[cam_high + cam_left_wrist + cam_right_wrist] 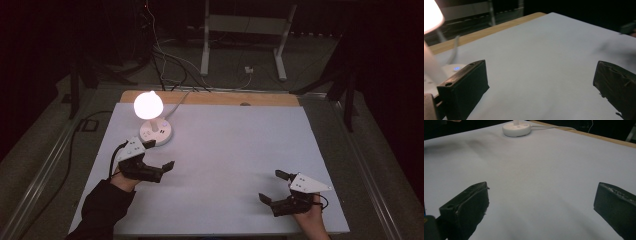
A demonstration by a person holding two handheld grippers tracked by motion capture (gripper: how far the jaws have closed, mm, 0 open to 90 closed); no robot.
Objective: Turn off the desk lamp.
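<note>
A small white lamp stands at the back left of the white table (230,150), its bulb (148,104) lit above a round white base (156,132). My left gripper (159,156) sits just in front of and right of that base, open and holding nothing. In the left gripper view the lit shade (431,13) glows at top left and the base (451,68) shows a blue light beside the left jaw. My right gripper (272,185) rests near the table's front right, open and holding nothing. The right gripper view shows the lamp base (516,129) far ahead.
A white cable (175,106) runs from the lamp base off the table's wooden back edge (215,98). Beyond the table, cables lie on the floor by a white desk frame (245,35). Dark stands flank the table on both sides.
</note>
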